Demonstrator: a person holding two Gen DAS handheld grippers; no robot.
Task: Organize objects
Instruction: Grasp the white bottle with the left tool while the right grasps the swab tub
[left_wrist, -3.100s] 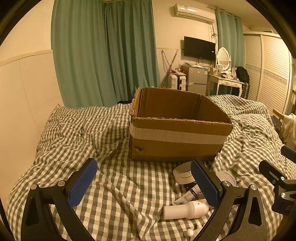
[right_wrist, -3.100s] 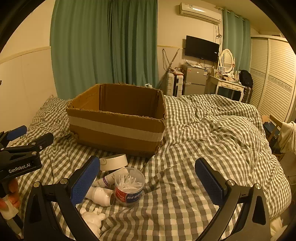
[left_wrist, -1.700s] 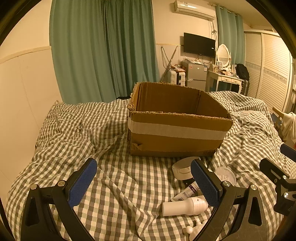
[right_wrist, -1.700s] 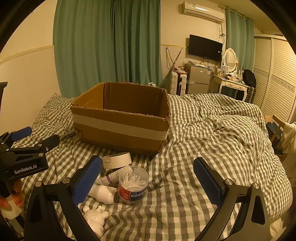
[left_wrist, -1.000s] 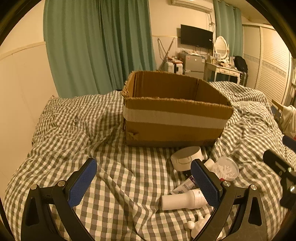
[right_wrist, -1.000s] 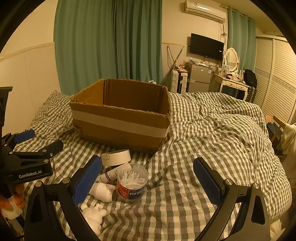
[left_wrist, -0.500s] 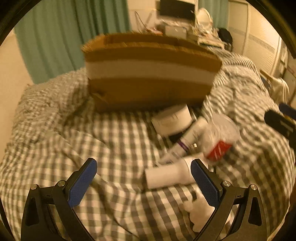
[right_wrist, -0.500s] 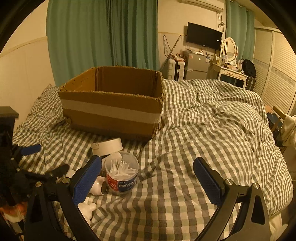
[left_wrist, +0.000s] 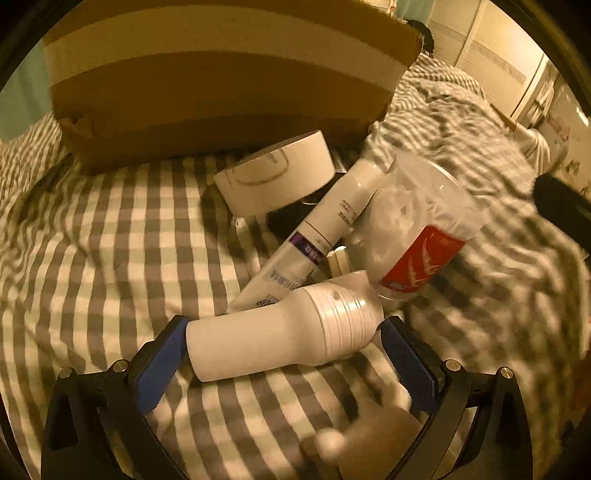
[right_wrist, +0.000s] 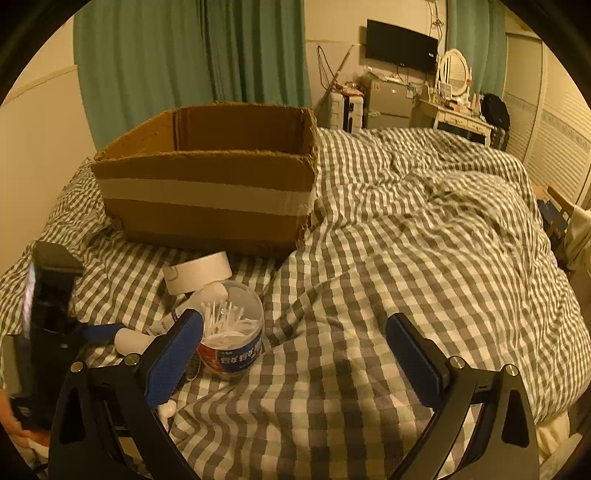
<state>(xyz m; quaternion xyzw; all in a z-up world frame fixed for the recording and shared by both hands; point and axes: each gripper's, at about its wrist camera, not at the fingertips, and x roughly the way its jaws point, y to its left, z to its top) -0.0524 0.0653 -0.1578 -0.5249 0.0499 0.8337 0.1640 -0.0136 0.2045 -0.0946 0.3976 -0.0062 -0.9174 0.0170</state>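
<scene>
A white bottle (left_wrist: 284, 328) lies on its side on the checked bedspread, between the blue pads of my open left gripper (left_wrist: 284, 363), which straddles it lengthwise. Behind it lie a white tube with a purple band (left_wrist: 314, 243), a roll of white tape (left_wrist: 275, 175) and a clear tub of cotton swabs with a red label (left_wrist: 413, 225). An open cardboard box (right_wrist: 210, 177) stands just beyond them. My right gripper (right_wrist: 295, 350) is open and empty, hovering over the bedspread right of the swab tub (right_wrist: 231, 326). The left gripper's body shows at the left in the right wrist view (right_wrist: 48, 325).
A small white figurine (left_wrist: 354, 443) lies blurred under the left gripper. The rumpled checked duvet (right_wrist: 424, 240) spreads to the right. Green curtains, a wall TV, a fridge and a dressing table stand at the back of the room.
My left gripper has dropped down and forward to the pile, and its fingers now flank the white bottle. My right gripper has shifted only slightly.
</scene>
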